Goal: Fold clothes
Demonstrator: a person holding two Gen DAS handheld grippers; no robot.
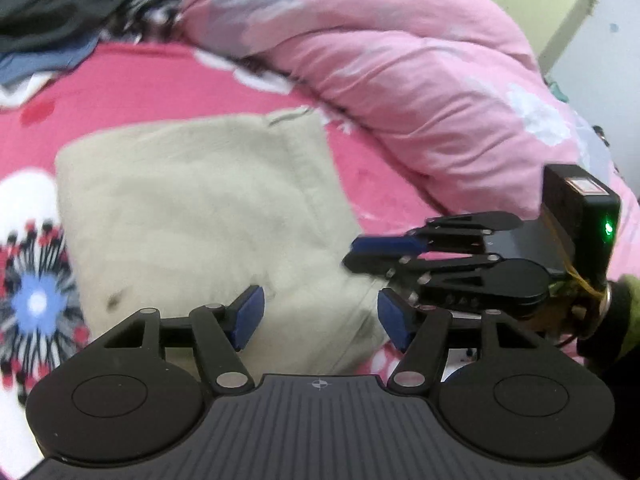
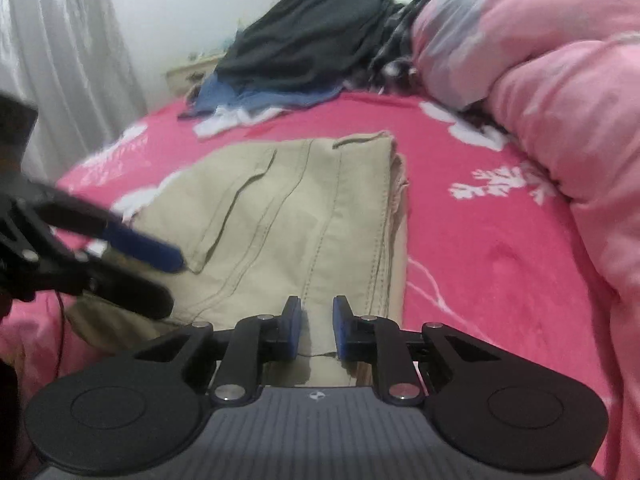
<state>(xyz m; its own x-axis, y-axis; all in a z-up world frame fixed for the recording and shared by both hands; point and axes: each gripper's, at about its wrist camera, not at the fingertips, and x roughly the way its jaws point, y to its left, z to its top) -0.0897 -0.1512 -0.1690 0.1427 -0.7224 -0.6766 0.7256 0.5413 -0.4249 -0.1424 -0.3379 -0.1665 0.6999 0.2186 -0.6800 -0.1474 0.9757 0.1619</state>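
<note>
A pair of beige trousers (image 1: 200, 216) lies folded flat on the pink flowered bedsheet (image 1: 132, 84); it also shows in the right wrist view (image 2: 304, 200). My left gripper (image 1: 320, 316) is open, its blue pads just above the near edge of the trousers, holding nothing. My right gripper (image 2: 316, 328) is open with a narrow gap, low over the trousers' near end, and nothing is pinched between its pads. Each gripper shows in the other's view: the right one (image 1: 368, 256) from the side, the left one (image 2: 160, 280) at the left.
A rolled pink quilt (image 1: 400, 60) lies along the right side of the bed (image 2: 560, 80). A heap of dark, blue and white clothes (image 2: 304, 44) sits at the far end. A grey curtain (image 2: 60, 40) hangs at the left.
</note>
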